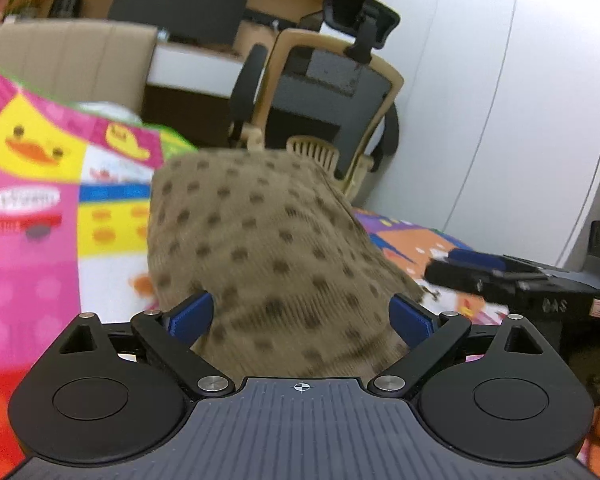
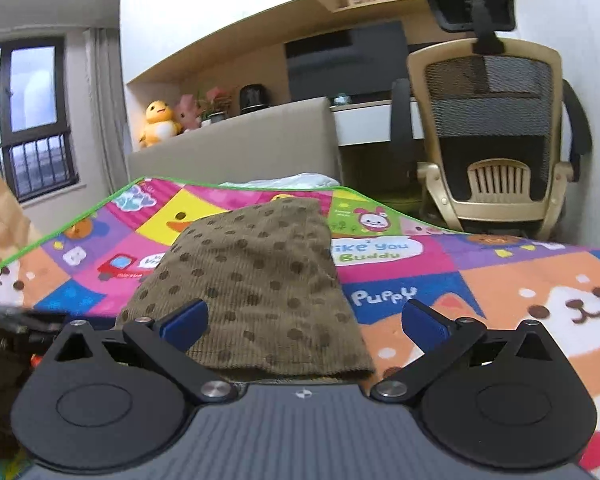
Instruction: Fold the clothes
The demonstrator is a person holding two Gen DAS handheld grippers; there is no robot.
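My left gripper [image 1: 302, 316] stands wide open with nothing pinched, its blue pads [image 1: 192, 316] set either side of the near end of the brown dotted corduroy garment [image 1: 260, 248] without pressing on it, and my right gripper [image 2: 304, 320] is spread just as wide and empty over the same garment's near hem. The garment lies folded into a narrow stack on the bright cartoon play mat [image 2: 500, 292], its far end pointing toward the beige headboard [image 2: 236, 148]. Beyond the mat's far edge stands a tan mesh office chair [image 2: 496, 120] by a desk, with a yellow duck plush [image 2: 158, 122] on the ledge behind the headboard.
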